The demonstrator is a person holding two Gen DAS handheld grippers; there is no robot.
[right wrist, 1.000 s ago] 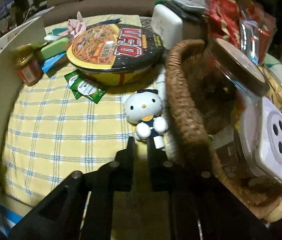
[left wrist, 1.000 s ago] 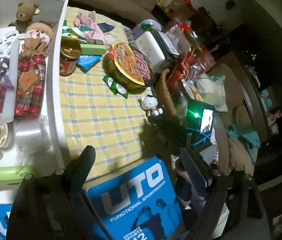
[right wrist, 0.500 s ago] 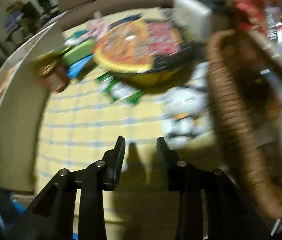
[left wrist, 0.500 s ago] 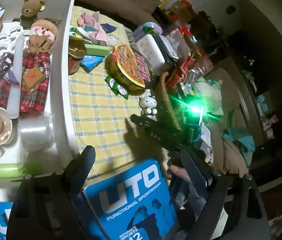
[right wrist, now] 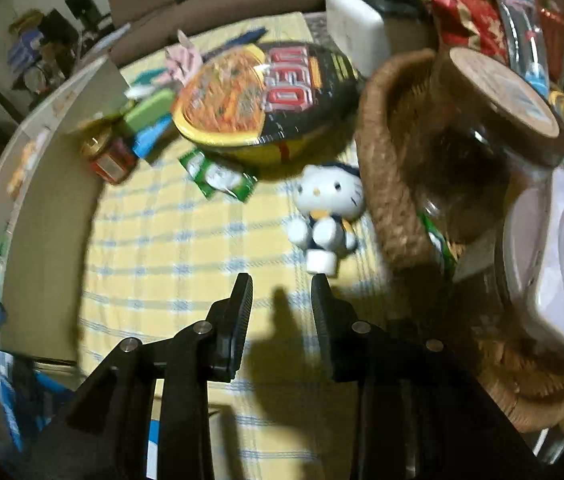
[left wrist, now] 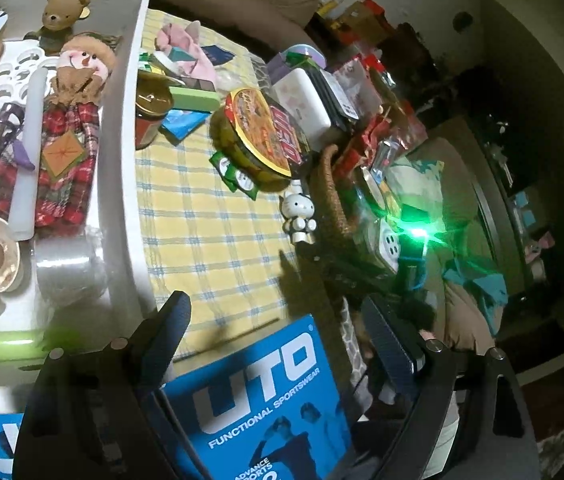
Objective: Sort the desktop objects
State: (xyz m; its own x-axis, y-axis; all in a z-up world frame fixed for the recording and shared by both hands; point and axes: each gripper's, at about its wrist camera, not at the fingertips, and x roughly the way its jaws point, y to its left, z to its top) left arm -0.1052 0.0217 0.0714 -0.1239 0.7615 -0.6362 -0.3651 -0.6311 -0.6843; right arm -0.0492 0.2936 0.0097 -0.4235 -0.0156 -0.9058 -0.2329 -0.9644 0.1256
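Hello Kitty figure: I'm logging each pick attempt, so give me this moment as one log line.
right gripper: open, empty | target: Hello Kitty figure, just ahead, untouched | left gripper: open, empty

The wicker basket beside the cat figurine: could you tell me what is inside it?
The wicker basket holds a glass jar with a wooden lid; the jar hides the basket's bottom.

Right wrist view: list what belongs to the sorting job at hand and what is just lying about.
In play: cat figurine, just ahead of the open right gripper; white tray.

Lying about: noodle bowl, green packets, sauce jar, wicker basket, blue box.
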